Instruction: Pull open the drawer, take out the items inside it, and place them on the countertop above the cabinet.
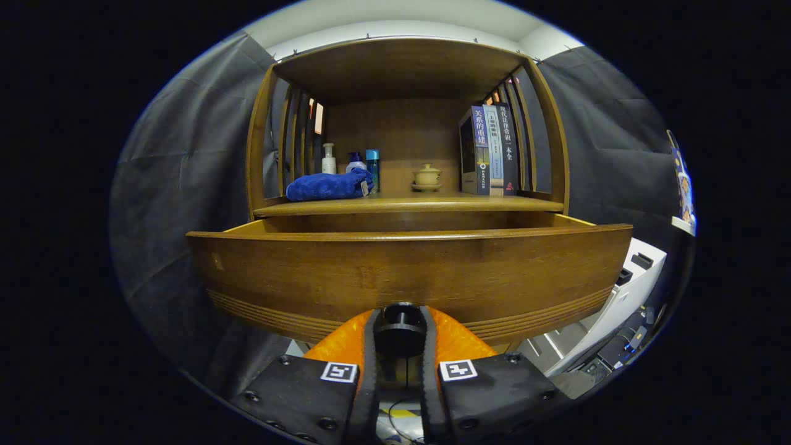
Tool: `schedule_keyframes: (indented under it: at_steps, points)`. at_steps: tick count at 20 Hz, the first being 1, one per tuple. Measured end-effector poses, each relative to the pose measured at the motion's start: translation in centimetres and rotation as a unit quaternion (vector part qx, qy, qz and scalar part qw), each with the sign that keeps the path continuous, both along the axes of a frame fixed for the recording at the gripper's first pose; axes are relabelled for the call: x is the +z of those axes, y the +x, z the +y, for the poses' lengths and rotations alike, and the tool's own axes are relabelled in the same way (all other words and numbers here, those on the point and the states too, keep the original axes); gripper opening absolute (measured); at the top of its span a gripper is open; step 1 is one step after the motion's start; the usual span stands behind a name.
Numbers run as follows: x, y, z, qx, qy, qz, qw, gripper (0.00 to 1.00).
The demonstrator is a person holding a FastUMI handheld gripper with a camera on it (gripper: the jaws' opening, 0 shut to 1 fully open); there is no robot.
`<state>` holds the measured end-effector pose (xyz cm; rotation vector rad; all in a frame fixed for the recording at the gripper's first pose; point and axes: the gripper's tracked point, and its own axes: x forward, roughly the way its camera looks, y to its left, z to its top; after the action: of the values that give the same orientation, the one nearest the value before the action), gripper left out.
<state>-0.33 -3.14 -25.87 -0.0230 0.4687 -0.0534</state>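
Wooden drawer (408,272), partly open, is lying at 12 o'clock from the gripper (400,334), whose fingers are pinching its dark knob (400,329), pull axis running straight back toward 6 o'clock.

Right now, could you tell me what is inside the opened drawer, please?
The drawer is pulled out, with the claw shut on its knob. Only a strip of the inner walls shows above the front panel; the panel covers the floor, so any contents are hidden.

One drawer (408,272), one knob (400,327), one gripper (400,337) clamped on that knob. On the tabletop (408,204): one blue cloth (327,185), three bottles (349,162), one lidded cup (427,176), three books (490,151).
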Motion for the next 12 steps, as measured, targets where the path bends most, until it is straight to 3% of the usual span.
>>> schedule_keyframes:
  at_steps: [12]
  points:
    - [0.1,-3.4,0.5,0.0,0.0,0.013,1.0,0.35]
